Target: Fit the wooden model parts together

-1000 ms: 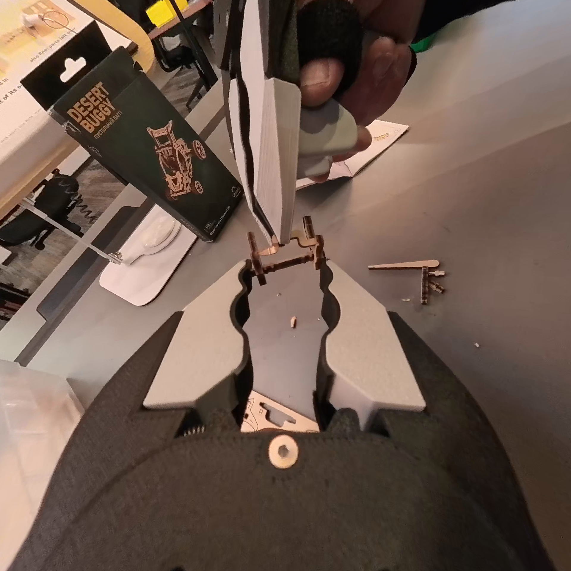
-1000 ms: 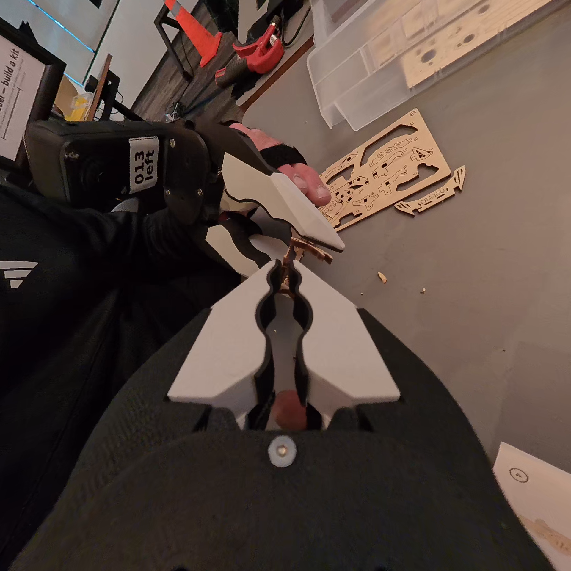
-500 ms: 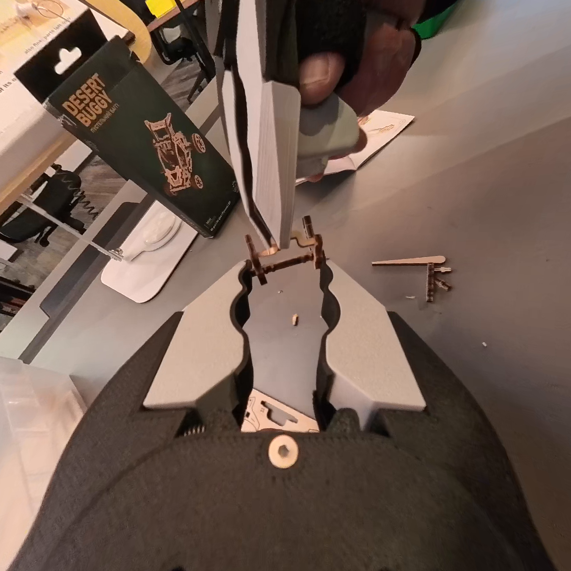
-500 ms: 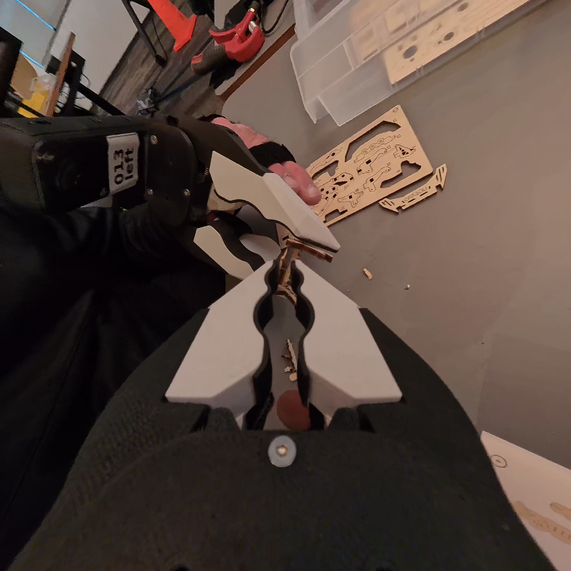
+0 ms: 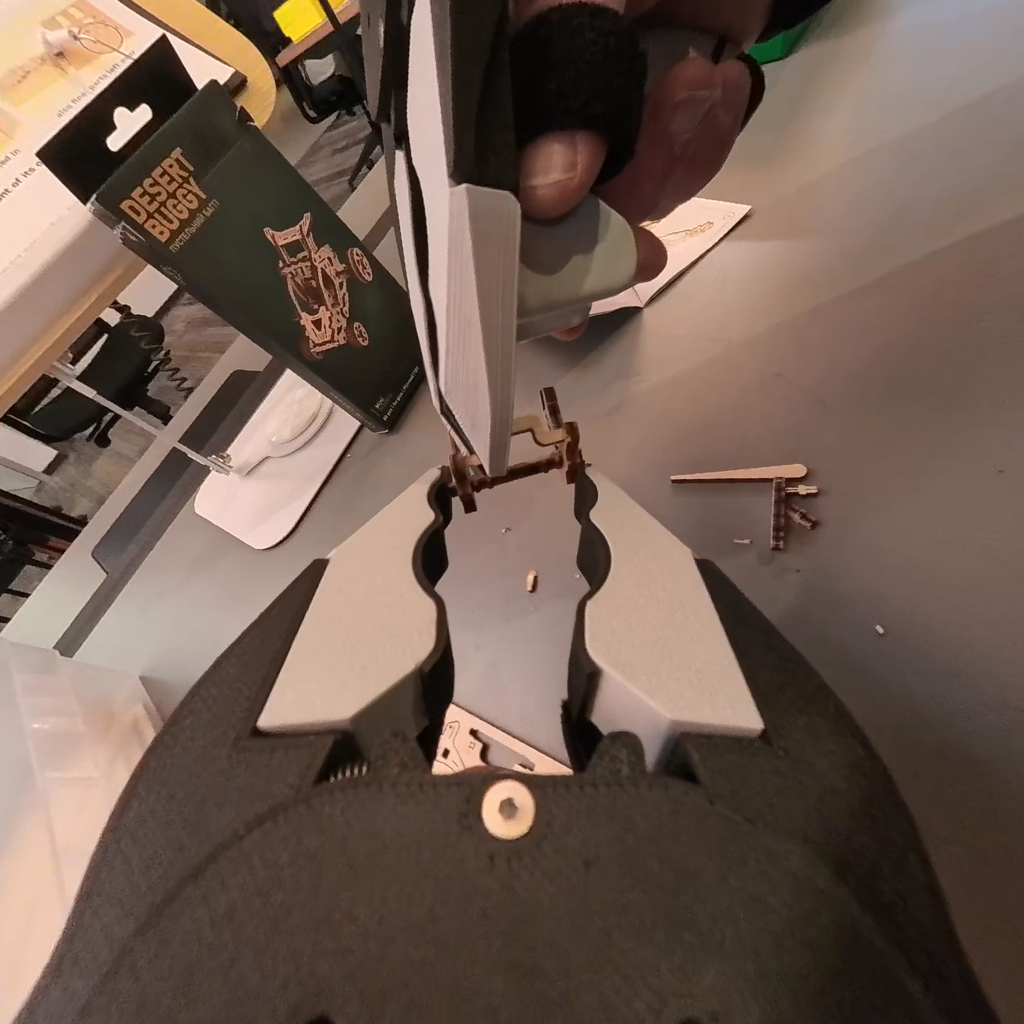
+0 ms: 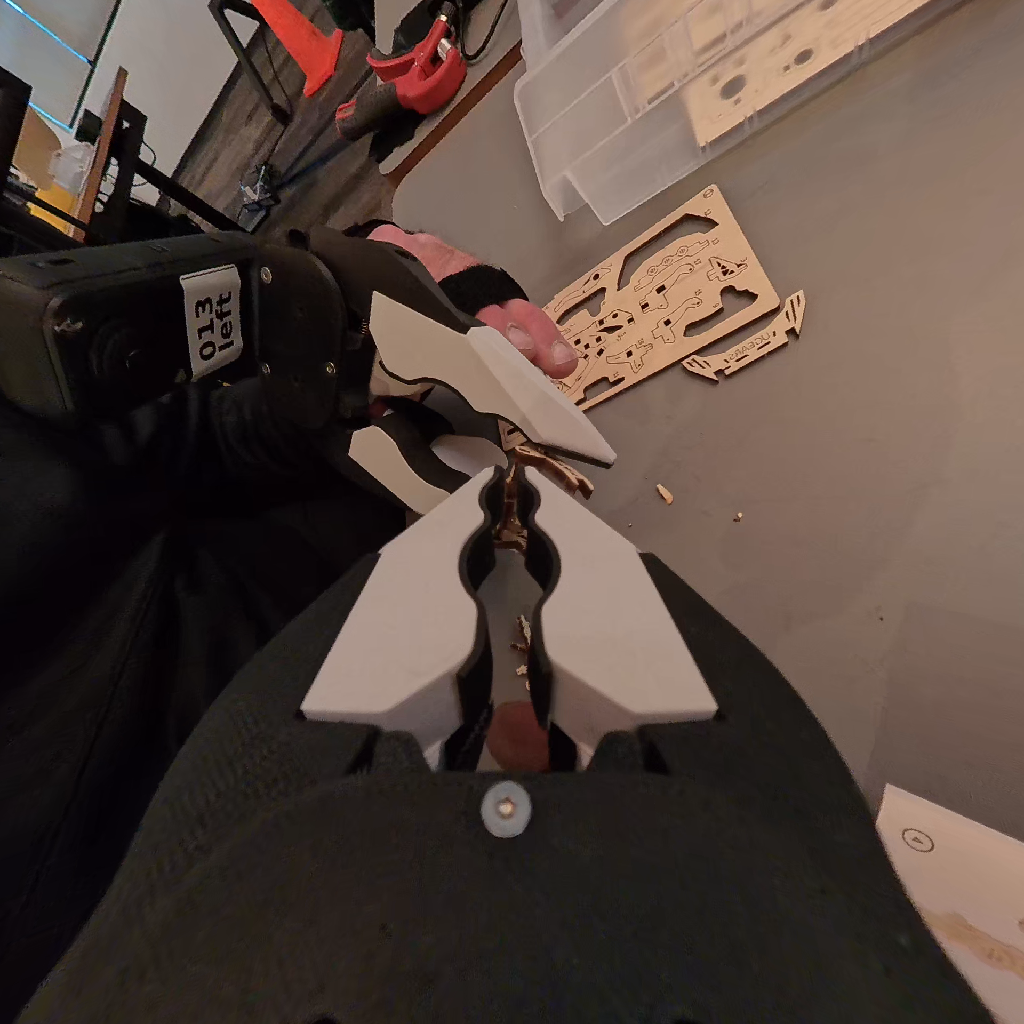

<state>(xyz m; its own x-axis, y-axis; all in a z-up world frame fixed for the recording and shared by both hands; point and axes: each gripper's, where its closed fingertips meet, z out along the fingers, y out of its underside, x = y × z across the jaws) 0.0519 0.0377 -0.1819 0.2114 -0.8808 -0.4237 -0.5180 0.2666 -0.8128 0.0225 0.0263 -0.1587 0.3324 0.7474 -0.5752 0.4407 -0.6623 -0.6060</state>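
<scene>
My left gripper is shut on a small wooden assembly, an axle with dark side pieces and a pale crank arm. It holds the assembly by its two ends above the grey table. My right gripper comes down from above and meets the assembly's left end. In the right wrist view the right gripper is shut on a thin wooden part that stands between its fingers. The left gripper and the assembly sit just beyond the right gripper's tips.
A dark green kit box leans on a white stand. Loose wooden pieces lie to the right, and a chip lies below the left gripper's jaws. A cut-out wooden sheet, a clear tray and instruction paper lie around. Between my left fingertips and the chip there is roughly 8 centimeters.
Both grippers stay joined at the assembly. The right fingers eased slightly apart and closed again on the thin part. The right gripper tilted, and loose pieces now show through its gap.
</scene>
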